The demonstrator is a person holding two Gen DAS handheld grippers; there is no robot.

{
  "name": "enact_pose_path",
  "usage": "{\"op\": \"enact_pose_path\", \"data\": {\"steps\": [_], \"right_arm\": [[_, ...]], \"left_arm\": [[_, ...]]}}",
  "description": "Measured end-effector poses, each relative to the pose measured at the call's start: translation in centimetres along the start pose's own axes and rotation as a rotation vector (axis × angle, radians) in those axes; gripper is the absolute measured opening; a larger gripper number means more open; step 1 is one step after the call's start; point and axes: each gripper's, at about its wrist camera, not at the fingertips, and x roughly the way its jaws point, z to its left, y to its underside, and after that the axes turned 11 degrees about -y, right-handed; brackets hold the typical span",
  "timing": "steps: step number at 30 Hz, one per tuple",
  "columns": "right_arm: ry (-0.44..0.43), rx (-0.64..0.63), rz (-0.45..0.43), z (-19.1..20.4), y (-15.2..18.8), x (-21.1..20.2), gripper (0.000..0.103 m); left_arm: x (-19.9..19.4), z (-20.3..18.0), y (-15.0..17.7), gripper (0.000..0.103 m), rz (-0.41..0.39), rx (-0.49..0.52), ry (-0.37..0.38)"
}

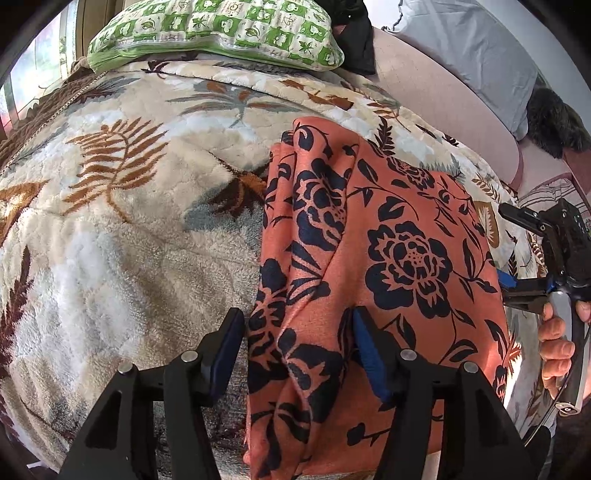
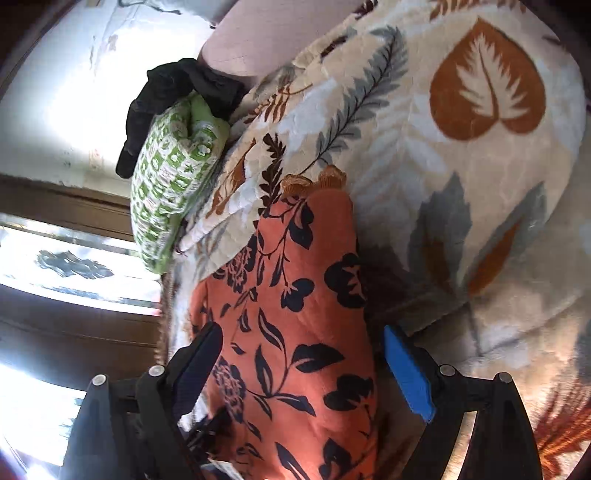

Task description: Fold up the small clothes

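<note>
An orange garment with a dark blue flower print lies folded on a cream leaf-pattern blanket. My left gripper is open, its jaws straddling the garment's near left fold. The right gripper shows in the left wrist view at the garment's right edge, held by a hand. In the right wrist view the right gripper is open, its jaws on either side of the garment, which lies on the blanket.
A green-and-white patterned pillow lies at the head of the bed with a black cloth beside it. A pink bed surface and a grey pillow are at the right. A window is beyond the bed.
</note>
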Motion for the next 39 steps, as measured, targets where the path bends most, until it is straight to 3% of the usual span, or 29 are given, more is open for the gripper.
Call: {"op": "enact_pose_path", "data": {"steps": [1, 3, 4, 5, 6, 8, 10, 12, 14, 16, 18, 21, 22, 26, 28, 29, 30, 31, 33, 39], "right_arm": [[-0.036, 0.014, 0.021, -0.2, -0.3, 0.8, 0.091], [-0.029, 0.038, 0.069, -0.7, -0.8, 2.8, 0.089], [-0.048, 0.061, 0.082, -1.1, -1.0, 3.4, 0.071], [-0.047, 0.06, 0.075, -0.9, -1.0, 3.6, 0.044], [-0.03, 0.013, 0.07, 0.0, -1.1, 3.5, 0.038], [0.028, -0.073, 0.056, 1.3, -0.9, 3.4, 0.038], [0.169, -0.124, 0.079, 0.8, -0.9, 4.5, 0.039], [0.156, -0.103, 0.059, 0.4, -0.5, 4.4, 0.054], [0.075, -0.069, 0.042, 0.8, 0.3, 3.4, 0.071], [0.068, -0.111, 0.009, 1.8, 1.7, 1.8, 0.077], [0.057, -0.087, -0.02, 1.5, 3.4, 0.3, 0.078], [0.063, -0.05, 0.106, -0.2, 5.9, 1.3, 0.074], [0.069, -0.075, 0.151, 0.0, 6.8, 2.2, 0.044], [0.167, -0.236, 0.111, 4.2, 8.0, 1.4, 0.038], [0.227, -0.319, 0.113, 5.7, 8.7, 1.7, 0.039], [0.249, -0.326, 0.122, 5.3, 8.9, 2.2, 0.044], [0.282, -0.31, 0.138, 4.4, 9.0, 2.7, 0.051], [0.3, -0.277, 0.15, 3.3, 9.0, 2.8, 0.066], [0.241, -0.229, 0.117, 2.6, 9.4, 1.8, 0.068], [0.227, -0.236, 0.111, 3.4, 9.8, 1.2, 0.074]], "left_arm": [[0.0, -0.1, 0.0, 0.063, 0.0, 0.002, -0.001], [0.1, -0.1, 0.0, 0.064, 0.002, 0.001, -0.002], [0.1, -0.1, 0.0, 0.064, 0.0, 0.002, -0.005], [0.1, -0.1, 0.0, 0.064, -0.002, 0.002, -0.004], [0.1, 0.0, 0.0, 0.064, -0.002, 0.0, 0.002], [0.3, 0.0, 0.0, 0.066, -0.001, -0.001, 0.001], [0.2, -0.2, 0.1, 0.066, -0.004, 0.004, -0.011], [0.2, -0.1, 0.2, 0.066, -0.009, 0.004, -0.01], [0.3, 0.1, 0.1, 0.066, -0.005, -0.002, -0.001], [0.3, 0.1, 0.1, 0.066, -0.004, -0.006, -0.001], [0.3, 0.0, 0.2, 0.066, -0.009, -0.006, -0.01], [0.2, 0.0, 0.3, 0.066, -0.012, -0.014, -0.016], [0.2, 0.0, 0.4, 0.066, -0.013, -0.009, -0.018], [0.0, 0.1, 0.4, 0.066, -0.014, -0.008, -0.023], [0.0, 0.1, 0.4, 0.066, -0.016, -0.009, -0.026], [0.0, 0.1, 0.5, 0.067, -0.016, -0.009, -0.023], [0.0, 0.0, 0.5, 0.067, -0.016, -0.007, -0.023], [-0.1, 0.0, 0.5, 0.067, -0.022, -0.004, -0.031], [-0.1, 0.0, 0.5, 0.066, -0.025, -0.007, -0.031], [0.0, 0.2, 0.7, 0.066, -0.027, -0.016, -0.023]]}}
